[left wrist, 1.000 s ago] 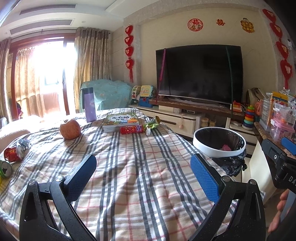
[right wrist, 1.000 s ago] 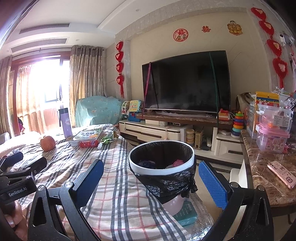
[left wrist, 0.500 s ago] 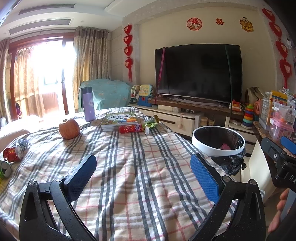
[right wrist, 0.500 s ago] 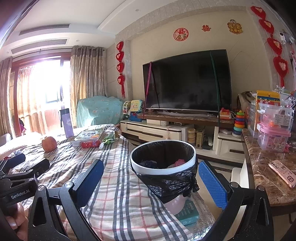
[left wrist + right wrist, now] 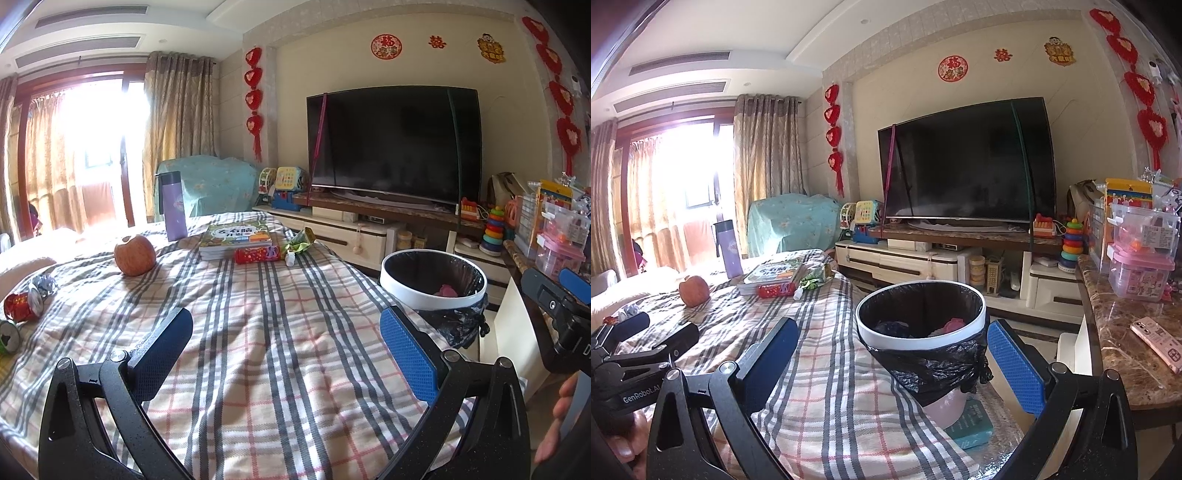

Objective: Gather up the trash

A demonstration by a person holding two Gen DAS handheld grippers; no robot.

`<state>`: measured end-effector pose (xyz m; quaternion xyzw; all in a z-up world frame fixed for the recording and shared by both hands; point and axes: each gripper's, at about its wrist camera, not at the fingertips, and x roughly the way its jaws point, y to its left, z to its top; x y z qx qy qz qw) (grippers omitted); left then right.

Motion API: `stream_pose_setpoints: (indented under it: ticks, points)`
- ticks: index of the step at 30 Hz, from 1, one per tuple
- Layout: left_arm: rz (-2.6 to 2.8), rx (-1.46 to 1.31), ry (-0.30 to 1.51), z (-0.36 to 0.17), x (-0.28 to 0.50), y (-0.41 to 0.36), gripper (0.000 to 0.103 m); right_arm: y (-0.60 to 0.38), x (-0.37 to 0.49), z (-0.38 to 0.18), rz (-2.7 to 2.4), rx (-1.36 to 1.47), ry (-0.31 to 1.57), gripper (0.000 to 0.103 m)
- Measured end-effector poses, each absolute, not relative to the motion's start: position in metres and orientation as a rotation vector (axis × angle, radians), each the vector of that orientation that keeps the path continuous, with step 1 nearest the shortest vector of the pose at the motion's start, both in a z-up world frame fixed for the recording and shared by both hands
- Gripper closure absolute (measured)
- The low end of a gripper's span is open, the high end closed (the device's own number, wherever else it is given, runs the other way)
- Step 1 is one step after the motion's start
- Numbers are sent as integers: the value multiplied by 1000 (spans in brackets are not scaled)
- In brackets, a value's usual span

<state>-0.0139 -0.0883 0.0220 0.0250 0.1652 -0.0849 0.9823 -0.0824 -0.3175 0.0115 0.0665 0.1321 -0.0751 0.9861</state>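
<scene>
My left gripper point(image 5: 284, 332) is open and holds nothing, hovering over the plaid cloth point(image 5: 280, 354). Far ahead lie a bitten apple point(image 5: 134, 254), a red wrapper point(image 5: 257, 254), a green wrapper point(image 5: 300, 243) and a small white bottle point(image 5: 290, 259). At the left edge sit a crushed red can point(image 5: 20, 306), crumpled foil point(image 5: 44, 285) and a green can point(image 5: 9, 336). My right gripper point(image 5: 892, 332) is open and holds nothing, just in front of the black-lined trash bin point(image 5: 886, 338), which has some rubbish inside. That bin point(image 5: 402, 293) stands off the table's right side.
A purple bottle point(image 5: 174, 206) and a stack of books point(image 5: 236, 236) stand at the table's far end. A marble counter point(image 5: 1126, 350) to the right carries a phone point(image 5: 1158, 341) and plastic boxes. A TV point(image 5: 395, 144) on a low cabinet lies beyond. A teal book point(image 5: 971, 421) sits under the bin.
Both views have shifted only slightly. Both grippers stay open with nothing in them, and no object on the table has moved.
</scene>
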Motion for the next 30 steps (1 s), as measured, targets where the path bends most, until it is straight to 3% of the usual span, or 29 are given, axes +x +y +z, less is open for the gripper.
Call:
stream_pose_setpoints:
  ticks: [30]
  points:
    - [-183,26,359,19,-8,-82,0,-312,-72,13,-119,147,295,0]
